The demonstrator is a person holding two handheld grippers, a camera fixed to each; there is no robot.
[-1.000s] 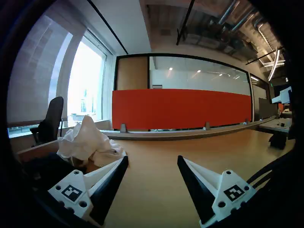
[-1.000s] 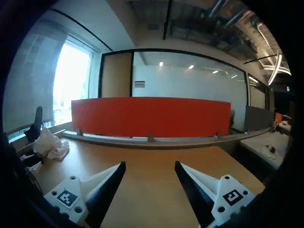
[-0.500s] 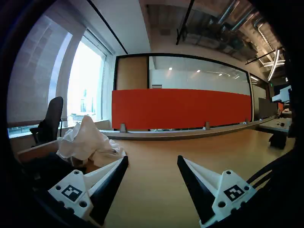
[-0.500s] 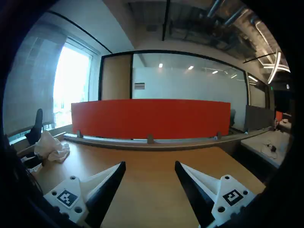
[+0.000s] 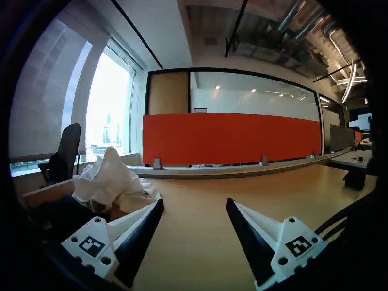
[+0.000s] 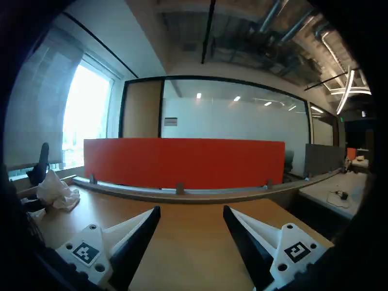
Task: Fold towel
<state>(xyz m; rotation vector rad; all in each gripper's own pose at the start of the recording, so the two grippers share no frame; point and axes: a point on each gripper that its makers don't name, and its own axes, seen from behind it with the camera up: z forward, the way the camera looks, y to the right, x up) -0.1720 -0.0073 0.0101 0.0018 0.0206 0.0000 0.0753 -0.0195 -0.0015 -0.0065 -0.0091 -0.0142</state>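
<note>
Nearest, two grippers sit low over one wooden desk (image 5: 203, 191): the left gripper (image 5: 194, 218) and the right gripper (image 6: 191, 225), each with both fingers spread wide and grasping nothing. One crumpled white towel (image 5: 112, 180) lies heaped just beyond the left gripper's left finger. Farther back stand one black office chair (image 5: 63, 157) and one red partition (image 5: 232, 138). Against a second ago, the left gripper view matches, while the right gripper view has tipped upward.

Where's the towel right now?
The towel lies crumpled on the desk, left in the left gripper view, just beyond the left tool, near the chair.
</note>
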